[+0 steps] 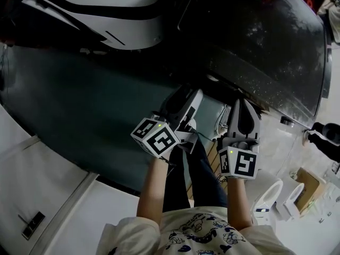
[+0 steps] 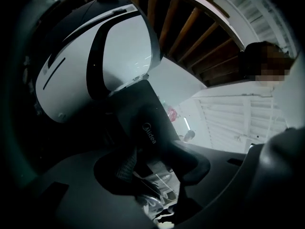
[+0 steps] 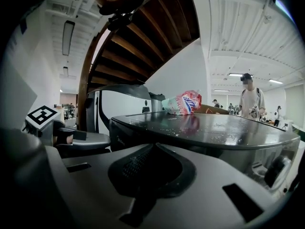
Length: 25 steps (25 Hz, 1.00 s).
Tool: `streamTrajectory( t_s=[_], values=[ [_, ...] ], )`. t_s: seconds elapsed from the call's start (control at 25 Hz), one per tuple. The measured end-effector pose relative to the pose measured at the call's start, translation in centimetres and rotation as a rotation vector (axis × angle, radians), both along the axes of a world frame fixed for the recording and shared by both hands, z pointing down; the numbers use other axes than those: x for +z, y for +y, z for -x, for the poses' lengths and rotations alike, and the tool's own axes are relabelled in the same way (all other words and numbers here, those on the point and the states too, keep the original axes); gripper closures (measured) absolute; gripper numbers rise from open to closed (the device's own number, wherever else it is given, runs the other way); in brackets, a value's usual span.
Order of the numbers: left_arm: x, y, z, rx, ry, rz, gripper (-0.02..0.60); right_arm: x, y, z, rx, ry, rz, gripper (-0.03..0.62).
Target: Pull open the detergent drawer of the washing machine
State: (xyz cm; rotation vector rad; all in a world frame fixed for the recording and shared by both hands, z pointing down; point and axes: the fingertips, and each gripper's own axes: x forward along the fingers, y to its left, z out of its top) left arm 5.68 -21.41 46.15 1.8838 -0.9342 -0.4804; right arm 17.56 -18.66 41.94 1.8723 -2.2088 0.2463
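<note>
Pull not yet begun: left gripper [image 1: 188, 96], fingers spread and empty, faces the washing machine's [image 1: 265, 47] dark branded detergent drawer [image 2: 148, 128], seemingly unopened; right gripper [image 1: 239, 102] pinched shut, empty, alongside.

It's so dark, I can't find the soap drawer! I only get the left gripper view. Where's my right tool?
Observer: The right tool is just to the right of the left tool, both close to the front edge of the washing machine.
Operator: Is it holding anything?
Observer: No. The right gripper view shows its jaws together, with nothing between them.
Operator: What's the machine's top like?
Observer: Black and shiny, sprinkled with pale specks.
</note>
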Motion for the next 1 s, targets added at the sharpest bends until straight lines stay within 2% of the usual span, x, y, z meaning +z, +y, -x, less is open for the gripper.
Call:
streamTrajectory(
  t_s=[0.36,0.84,1.0],
  values=[
    [1.6,-1.4,-1.7,0.032,0.248,-0.005,0.334,1.7,-0.2,0.0,0.001,-0.014,0.008,0.582],
    [2.7,-2.7,-2.1,0.032,0.408,-0.064,0.33,2.9,-0.3,-0.5,0.002,-0.022,0.011,0.582],
    [3.3,-3.0,-2.4,0.039,0.421,-0.072,0.33,3.5,-0.5,-0.8,0.002,-0.024,0.013,0.582]
  ],
)
